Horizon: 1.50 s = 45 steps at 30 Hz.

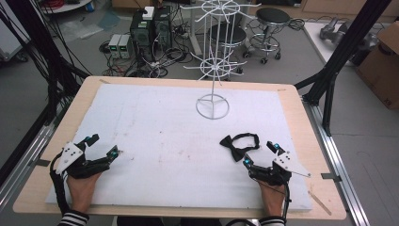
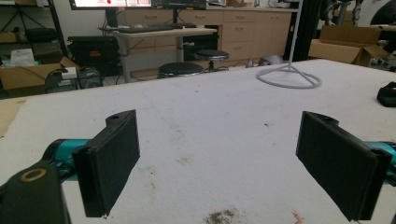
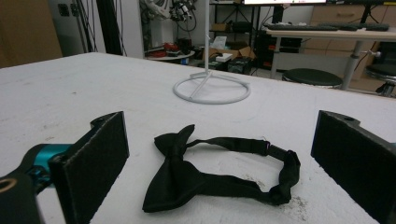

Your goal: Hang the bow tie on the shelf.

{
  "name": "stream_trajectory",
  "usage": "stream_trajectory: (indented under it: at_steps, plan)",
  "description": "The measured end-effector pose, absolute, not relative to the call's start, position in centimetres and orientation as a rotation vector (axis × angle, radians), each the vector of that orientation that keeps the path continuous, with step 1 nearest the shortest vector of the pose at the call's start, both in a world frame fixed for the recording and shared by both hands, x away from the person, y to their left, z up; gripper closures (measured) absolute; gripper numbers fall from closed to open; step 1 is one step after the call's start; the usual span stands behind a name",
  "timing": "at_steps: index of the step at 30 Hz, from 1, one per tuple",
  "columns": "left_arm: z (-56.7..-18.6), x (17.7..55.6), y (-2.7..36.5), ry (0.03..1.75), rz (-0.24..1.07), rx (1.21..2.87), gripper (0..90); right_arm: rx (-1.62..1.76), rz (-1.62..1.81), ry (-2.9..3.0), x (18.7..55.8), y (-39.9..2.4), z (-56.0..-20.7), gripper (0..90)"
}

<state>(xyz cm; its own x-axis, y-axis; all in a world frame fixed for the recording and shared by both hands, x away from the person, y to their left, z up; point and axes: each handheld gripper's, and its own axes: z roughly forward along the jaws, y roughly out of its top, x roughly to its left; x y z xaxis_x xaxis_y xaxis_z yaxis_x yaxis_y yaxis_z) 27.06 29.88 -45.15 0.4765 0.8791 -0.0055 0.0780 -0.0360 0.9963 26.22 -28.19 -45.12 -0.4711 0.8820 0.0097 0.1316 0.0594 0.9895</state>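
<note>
The desk point(image 1: 291, 101) is a pale wooden top almost wholly covered by a white, lightly stained sheet point(image 1: 155, 127), and its near edge runs along the bottom of the high view.

The white wire stand point(image 1: 212, 70) is the tallest thing on it. Its round ring base sits toward the far edge, a little right of the middle, and a thin pole rises from the ring to tiers of spreading hooks.

The left tongs point(image 1: 99, 145) rest near the near left corner, held by a hand point(image 1: 83, 186) in a striped sleeve. Their jaws stand wide apart and released, with only bare white sheet between them in the left gripper view.

The right tongs point(image 1: 260, 153) lie near the near right corner, gripped by the other hand point(image 1: 273, 195). They too are released, the jaws spread wide, nothing pressed between them.

The black bow tie point(image 1: 238, 144) lies flat on the sheet toward the near right part of the desk, just beyond the right tongs and well short of the stand. In the right gripper view the bow tie point(image 3: 187, 179) sits ahead of the gap between the two open jaws, its knot nearer the left one, its strap looping off toward the right one. It touches neither.
</note>
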Motion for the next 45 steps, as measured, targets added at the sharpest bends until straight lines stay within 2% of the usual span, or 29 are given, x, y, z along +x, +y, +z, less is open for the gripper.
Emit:
stream_trajectory:
  at_steps: [45]
  plan:
    - [-45.15, 27.09, 30.01, 0.881, 0.793, 1.472, 13.9, 1.072, 1.441, 1.762, 26.81, -28.31, -44.73, 3.0]
